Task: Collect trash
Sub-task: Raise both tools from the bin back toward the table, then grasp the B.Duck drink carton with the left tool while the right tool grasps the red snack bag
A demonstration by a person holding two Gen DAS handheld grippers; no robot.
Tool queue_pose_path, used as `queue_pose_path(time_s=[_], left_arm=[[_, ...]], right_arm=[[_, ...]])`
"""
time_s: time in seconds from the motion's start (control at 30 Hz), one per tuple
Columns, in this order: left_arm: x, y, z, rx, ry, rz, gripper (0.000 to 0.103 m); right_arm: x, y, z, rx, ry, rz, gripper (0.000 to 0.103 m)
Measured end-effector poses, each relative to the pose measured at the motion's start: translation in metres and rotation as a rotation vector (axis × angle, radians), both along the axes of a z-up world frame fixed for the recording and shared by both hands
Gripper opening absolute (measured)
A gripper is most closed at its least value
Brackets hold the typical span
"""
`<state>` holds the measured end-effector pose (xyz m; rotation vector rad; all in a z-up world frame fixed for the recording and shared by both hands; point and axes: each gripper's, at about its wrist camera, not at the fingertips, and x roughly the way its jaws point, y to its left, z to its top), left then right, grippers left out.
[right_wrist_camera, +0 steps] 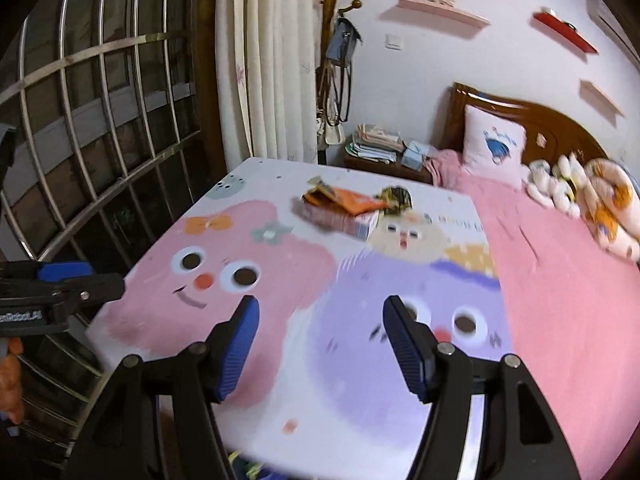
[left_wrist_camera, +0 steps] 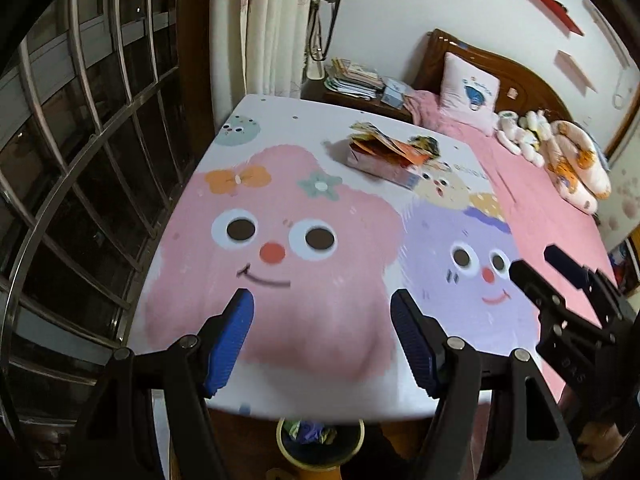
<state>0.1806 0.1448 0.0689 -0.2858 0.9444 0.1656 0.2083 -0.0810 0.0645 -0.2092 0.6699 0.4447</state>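
Bench (left_wrist_camera: 280, 320) printed with pink and purple cartoon faces. At nine o'clock, window with metal grille (left_wrist_camera: 80, 160); at twelve, cream curtain (left_wrist_camera: 272, 28) and coat stand with hanging bags (right_wrist_camera: 336, 52). At one, nightstand stacked with books (left_wrist_camera: 356, 76). At two, pink bed (left_wrist_camera: 540, 184), white pillow (left_wrist_camera: 470, 92), plush toys (left_wrist_camera: 560, 140), wall shelves (left_wrist_camera: 556, 8).

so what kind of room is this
Most likely a bedroom in a home: a bed with a pink sheet and carved wooden headboard, a pillow and soft toys on it, and a nightstand piled with books.
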Motion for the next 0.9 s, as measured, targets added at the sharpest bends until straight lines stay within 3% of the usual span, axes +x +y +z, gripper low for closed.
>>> queue_pose_path(time_s=[0.3,0.47,0.9], left_arm=[[0.118,-0.015,-0.034,-0.01,0.086,0.132,0.069],[0.163,-0.02,-0.059,-0.003,0.133,0.198,0.069],[0.204,-0.025,-0.088,0.002,0.202,0.263,0.069]], right_arm=[[0.144,0.022,-0.037,-0.123,-0.025,0.183,0.065],[0.195,0.038,-0.068,-0.195,-0.044,0.285,0.065],[0.238,0.069,-0.11,-0.314,-0.141,0.406,0.065]])
